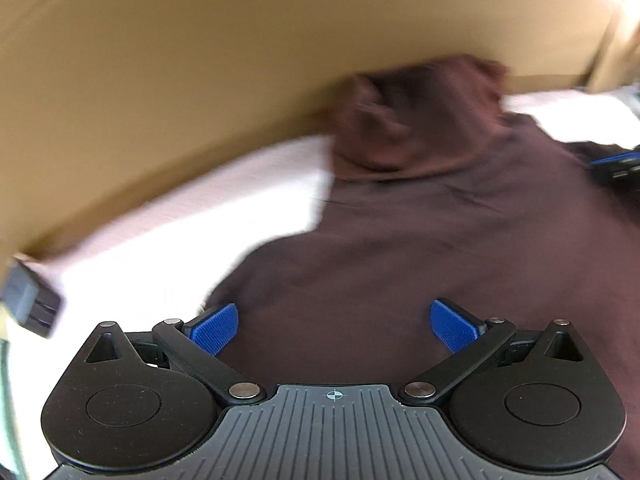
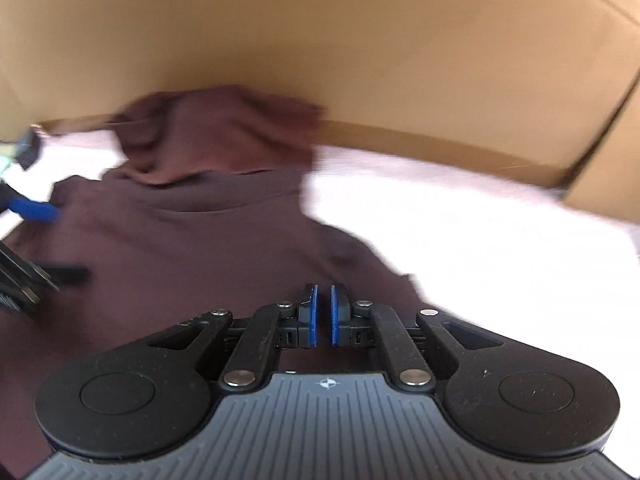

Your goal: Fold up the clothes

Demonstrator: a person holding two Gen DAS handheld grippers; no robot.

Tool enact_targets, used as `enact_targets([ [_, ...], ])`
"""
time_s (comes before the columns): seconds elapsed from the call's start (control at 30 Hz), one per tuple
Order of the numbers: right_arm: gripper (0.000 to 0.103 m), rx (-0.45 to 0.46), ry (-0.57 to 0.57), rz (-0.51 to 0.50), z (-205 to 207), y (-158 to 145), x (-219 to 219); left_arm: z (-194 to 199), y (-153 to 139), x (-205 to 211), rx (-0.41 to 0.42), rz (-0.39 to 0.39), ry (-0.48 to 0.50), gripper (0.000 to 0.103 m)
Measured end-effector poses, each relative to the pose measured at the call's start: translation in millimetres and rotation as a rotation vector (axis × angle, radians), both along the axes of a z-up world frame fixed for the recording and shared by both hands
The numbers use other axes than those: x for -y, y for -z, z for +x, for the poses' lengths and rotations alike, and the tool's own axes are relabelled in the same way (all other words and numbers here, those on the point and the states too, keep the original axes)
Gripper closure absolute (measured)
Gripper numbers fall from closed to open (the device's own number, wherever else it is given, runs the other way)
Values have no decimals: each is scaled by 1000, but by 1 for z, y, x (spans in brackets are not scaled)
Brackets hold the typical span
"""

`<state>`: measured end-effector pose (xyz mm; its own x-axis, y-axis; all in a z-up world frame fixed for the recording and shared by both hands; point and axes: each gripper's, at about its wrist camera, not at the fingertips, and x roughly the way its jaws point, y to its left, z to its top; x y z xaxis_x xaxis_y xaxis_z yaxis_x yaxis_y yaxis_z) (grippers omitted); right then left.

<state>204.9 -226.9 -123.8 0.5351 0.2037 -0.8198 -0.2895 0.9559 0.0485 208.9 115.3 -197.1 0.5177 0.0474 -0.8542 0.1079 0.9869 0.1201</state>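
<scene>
Tan padded headboard [image 1: 200, 80] fills the background. White bed surface [image 2: 480, 248] below it. Brown hoodie [image 1: 420, 240] spread flat on the bed, hood [image 2: 216, 136] bunched against the headboard. Left gripper [image 1: 334, 326] over the garment's lower part, jaws spread wide, holding nothing. Right gripper [image 2: 324, 314] jaws nearly closed, narrow gap; fabric between them cannot be told. Both views blurred.

Left wrist: low, close over brown garment [image 1: 400, 240], facing tan headboard [image 1: 200, 80].
Right wrist: likewise, from the garment's other side.
Shared: garment, headboard, white bed [image 2: 480, 240].
</scene>
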Motion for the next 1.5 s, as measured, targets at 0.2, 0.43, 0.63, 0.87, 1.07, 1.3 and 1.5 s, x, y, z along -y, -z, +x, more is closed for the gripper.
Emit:
enact_targets([
  [0.2,103,8,102,27,11,-5,31,18,-2,-44,-8,-19,-121,0],
  [0.43,75,76,155,135,-45,-38,31,-4,-34,-5,81,110,-64,0],
  [0.63,72,-57,44,149,-92,-12,11,-28,-26,44,71,127,72,0],
  [0.87,89,-74,118,127,-95,2,35,-28,-4,13,24,159,-49,1],
  [1.07,77,-27,154,144,-107,-16,51,-35,-15,-7,38,207,-189,0],
  [1.3,61,-91,-60,168,-156,-26,26,-113,-52,41,65,59,-79,0],
  [1.5,61,-201,-150,151,-196,-1,26,-179,-13,92,-45,113,34,1],
])
